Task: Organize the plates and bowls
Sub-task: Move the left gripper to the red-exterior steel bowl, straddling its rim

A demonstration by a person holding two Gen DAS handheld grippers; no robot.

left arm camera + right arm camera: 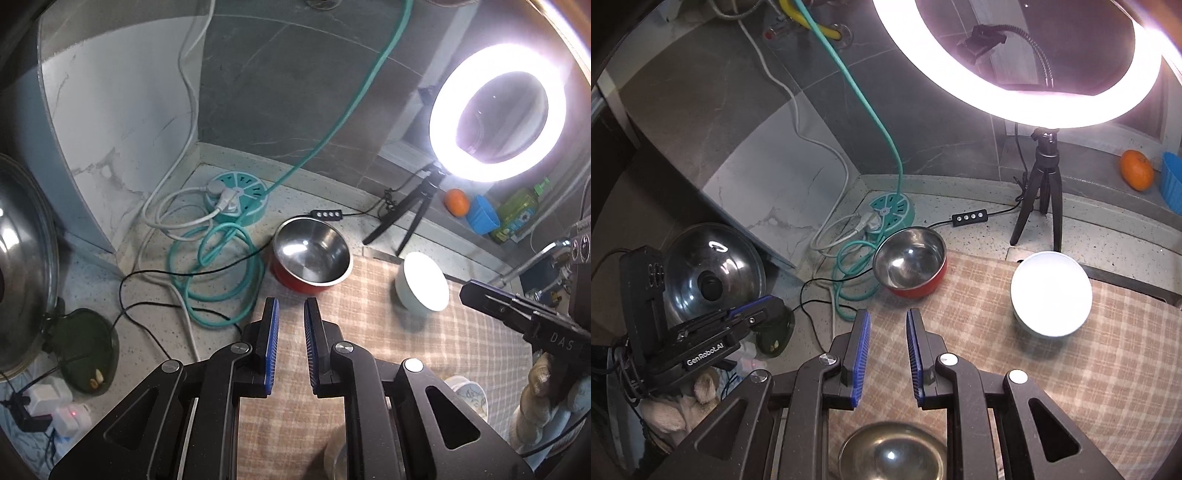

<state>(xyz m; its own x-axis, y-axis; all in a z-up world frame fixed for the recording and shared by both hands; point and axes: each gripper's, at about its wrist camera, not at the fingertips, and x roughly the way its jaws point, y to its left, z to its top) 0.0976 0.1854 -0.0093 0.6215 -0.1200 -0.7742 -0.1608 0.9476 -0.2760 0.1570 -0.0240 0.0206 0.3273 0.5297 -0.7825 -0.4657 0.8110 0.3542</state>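
Left wrist view: my left gripper [291,314] nearly closed, narrow gap, nothing held. Red steel bowl [312,254] just ahead on checked cloth [388,332]; white bowl [424,282] right of it.

Right wrist view: my right gripper [886,325] likewise narrow, empty. Third metal bowl [892,456] below fingers. Judging between pickups; next, widen jaws for rim.

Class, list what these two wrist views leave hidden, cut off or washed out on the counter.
- White bowl: inside washed out by ring light glare, both views.
- Brass-coloured bowl: right wrist view, cut off by bottom edge and gripper frame.
- Pot lid: left wrist view, cut off by left edge.
- Green bottle: label too small.
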